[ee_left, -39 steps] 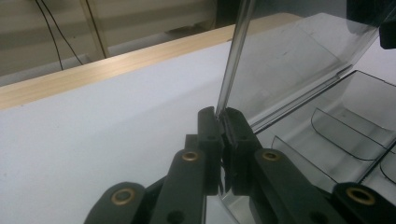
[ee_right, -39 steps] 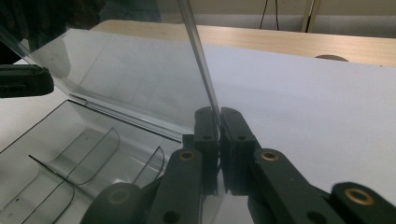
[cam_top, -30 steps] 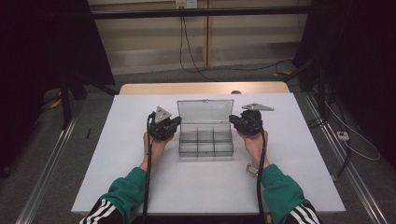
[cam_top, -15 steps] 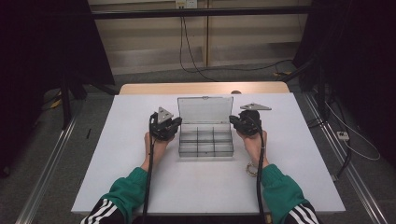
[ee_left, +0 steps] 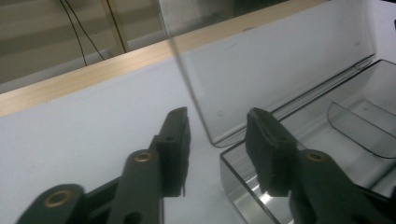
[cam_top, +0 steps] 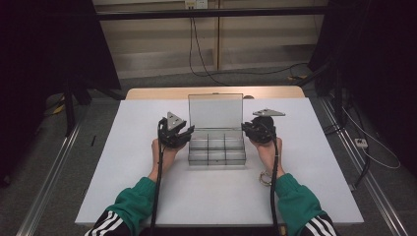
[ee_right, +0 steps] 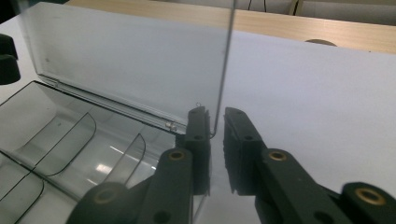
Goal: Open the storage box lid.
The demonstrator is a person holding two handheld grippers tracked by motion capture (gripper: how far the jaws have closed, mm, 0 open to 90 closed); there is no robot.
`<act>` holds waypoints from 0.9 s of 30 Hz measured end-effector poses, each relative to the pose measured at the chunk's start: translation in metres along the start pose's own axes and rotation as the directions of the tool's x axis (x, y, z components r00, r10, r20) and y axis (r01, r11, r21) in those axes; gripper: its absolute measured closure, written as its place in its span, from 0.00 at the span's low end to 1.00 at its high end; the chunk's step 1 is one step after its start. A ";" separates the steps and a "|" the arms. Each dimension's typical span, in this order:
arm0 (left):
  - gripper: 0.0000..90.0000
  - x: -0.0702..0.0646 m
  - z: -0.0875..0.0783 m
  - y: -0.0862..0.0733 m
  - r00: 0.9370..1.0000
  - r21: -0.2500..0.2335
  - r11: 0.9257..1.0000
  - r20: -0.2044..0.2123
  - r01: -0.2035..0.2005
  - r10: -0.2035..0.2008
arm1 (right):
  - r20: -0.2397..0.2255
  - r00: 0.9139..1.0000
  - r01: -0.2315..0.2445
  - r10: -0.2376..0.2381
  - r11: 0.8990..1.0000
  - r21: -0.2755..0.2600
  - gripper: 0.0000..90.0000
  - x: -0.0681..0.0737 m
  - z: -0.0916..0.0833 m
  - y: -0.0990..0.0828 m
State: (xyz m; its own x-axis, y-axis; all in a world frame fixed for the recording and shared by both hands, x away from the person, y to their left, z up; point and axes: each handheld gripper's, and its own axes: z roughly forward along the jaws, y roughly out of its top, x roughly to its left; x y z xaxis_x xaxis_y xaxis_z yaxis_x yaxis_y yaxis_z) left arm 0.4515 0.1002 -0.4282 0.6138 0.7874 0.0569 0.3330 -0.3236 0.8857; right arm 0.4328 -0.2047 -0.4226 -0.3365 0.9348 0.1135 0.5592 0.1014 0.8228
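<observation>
- The clear plastic box [cam_top: 217, 147] sits in the middle of the white worktop [cam_top: 123, 162], between my two hands, its lid [cam_top: 215, 111] standing upright at the back and its divided compartments open to view.
- My left gripper [cam_top: 186, 133] is at the box's left back corner. Its fingers [ee_left: 175, 144] have just been opening and now stand apart, straddling the lid's left edge without pressing on it.
- My right gripper [cam_top: 247, 129] is at the box's right back corner. Its fingers [ee_right: 198, 144] have just eased apart a little; the gap is narrow, with the lid's right edge in it, and neither pad seems to press on it.
- Both forearms, in green sleeves [cam_top: 133, 204], rest on the worktop.
</observation>
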 end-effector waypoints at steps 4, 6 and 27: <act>0.38 -0.008 -0.014 0.004 0.999 0.021 0.999 0.042 -0.027 0.026 | -0.021 1.000 0.011 -0.011 1.000 0.015 0.73 0.000 -0.010 -0.002; 0.31 -0.012 -0.021 0.003 0.997 0.032 0.998 0.058 -0.050 0.048 | -0.044 0.999 0.023 -0.021 0.999 0.030 0.64 0.001 -0.015 -0.004; 0.05 -0.018 -0.086 -0.033 0.991 0.088 0.994 0.124 -0.069 0.058 | -0.164 0.981 0.117 -0.099 0.988 0.100 0.10 0.006 -0.065 -0.037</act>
State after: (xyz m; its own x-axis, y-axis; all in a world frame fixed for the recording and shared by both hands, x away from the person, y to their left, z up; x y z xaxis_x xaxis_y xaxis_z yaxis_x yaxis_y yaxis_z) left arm 0.3678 0.1417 -0.4183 0.7161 0.6961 0.0509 0.3509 -0.4222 0.8358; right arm 0.3608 -0.2248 -0.4158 -0.5100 0.8516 0.1211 0.5890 0.2431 0.7707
